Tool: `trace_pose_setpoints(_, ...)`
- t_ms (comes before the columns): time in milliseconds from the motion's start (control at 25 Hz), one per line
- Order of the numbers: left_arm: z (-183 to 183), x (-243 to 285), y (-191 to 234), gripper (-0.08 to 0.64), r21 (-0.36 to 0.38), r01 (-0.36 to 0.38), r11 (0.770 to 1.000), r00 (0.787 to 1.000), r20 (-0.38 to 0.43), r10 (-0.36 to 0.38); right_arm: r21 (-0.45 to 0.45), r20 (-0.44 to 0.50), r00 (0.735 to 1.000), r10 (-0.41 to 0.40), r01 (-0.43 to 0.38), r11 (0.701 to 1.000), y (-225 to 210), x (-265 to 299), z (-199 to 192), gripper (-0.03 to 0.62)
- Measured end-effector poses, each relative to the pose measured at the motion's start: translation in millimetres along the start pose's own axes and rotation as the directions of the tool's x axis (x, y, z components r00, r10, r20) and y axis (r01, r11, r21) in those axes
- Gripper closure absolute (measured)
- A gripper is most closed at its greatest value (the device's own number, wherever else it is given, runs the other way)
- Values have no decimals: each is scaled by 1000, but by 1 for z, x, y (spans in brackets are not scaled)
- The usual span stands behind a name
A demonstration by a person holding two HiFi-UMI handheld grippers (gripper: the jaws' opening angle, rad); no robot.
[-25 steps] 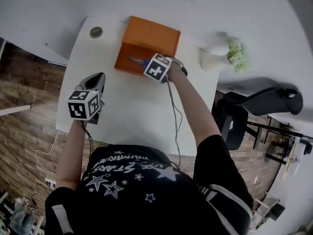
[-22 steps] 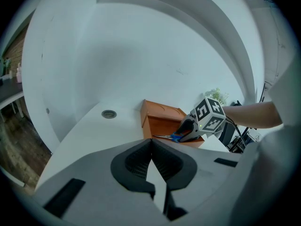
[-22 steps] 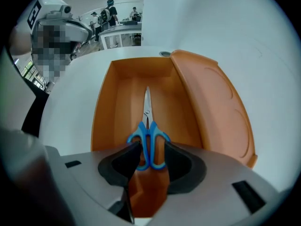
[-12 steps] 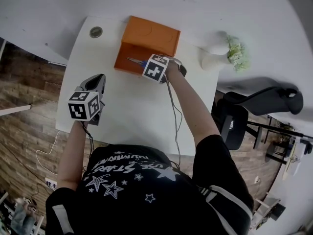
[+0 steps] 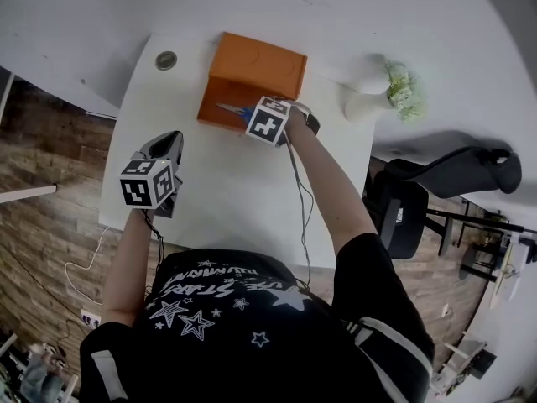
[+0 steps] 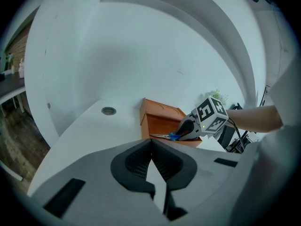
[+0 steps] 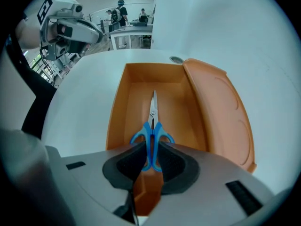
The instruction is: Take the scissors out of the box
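An orange box (image 5: 256, 65) lies open on the white table (image 5: 226, 191), its lid (image 7: 221, 107) swung off to the side. Blue-handled scissors (image 7: 153, 126) are over the box interior, blades pointing away from me. My right gripper (image 7: 151, 152) points steeply down over the box's near edge. Its jaws are closing, and the pads press on the scissors' handles. In the head view the blades (image 5: 231, 107) stick out to the left of the right gripper (image 5: 254, 117). My left gripper (image 5: 168, 147) hovers over the table's left part, shut and holding nothing. Its own view shows the box (image 6: 160, 121) and scissors (image 6: 164, 136) ahead.
A round metal grommet (image 5: 166, 60) sits in the table's far left corner. A white vase with green sprigs (image 5: 377, 95) stands right of the box. A dark office chair (image 5: 453, 175) is beyond the table's right edge. Wooden floor lies to the left.
The right gripper's marker cube has shifted and rolled slightly at the box edge, with the scissors' blades still sticking out beside it. The left gripper has stayed where it was.
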State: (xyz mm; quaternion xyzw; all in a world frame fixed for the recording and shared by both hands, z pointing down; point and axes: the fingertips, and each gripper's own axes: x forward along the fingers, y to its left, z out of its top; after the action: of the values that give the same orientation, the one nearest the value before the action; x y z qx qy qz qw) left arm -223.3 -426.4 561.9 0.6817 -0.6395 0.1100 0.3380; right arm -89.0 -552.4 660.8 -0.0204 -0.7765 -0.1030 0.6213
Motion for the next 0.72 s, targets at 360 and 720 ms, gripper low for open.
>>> trace_pose_setpoints(360, 4, -16, -11, 542, 19, 18, 1000, 999, 28, -18, 60, 91, 991, -95, 90, 994, -1, -44, 3, 491)
trace_pose_setpoints(720, 6, -53, -23, 541, 46, 50, 998, 995, 79, -53, 212, 242, 932, -268, 219, 952, 7, -114, 10, 491)
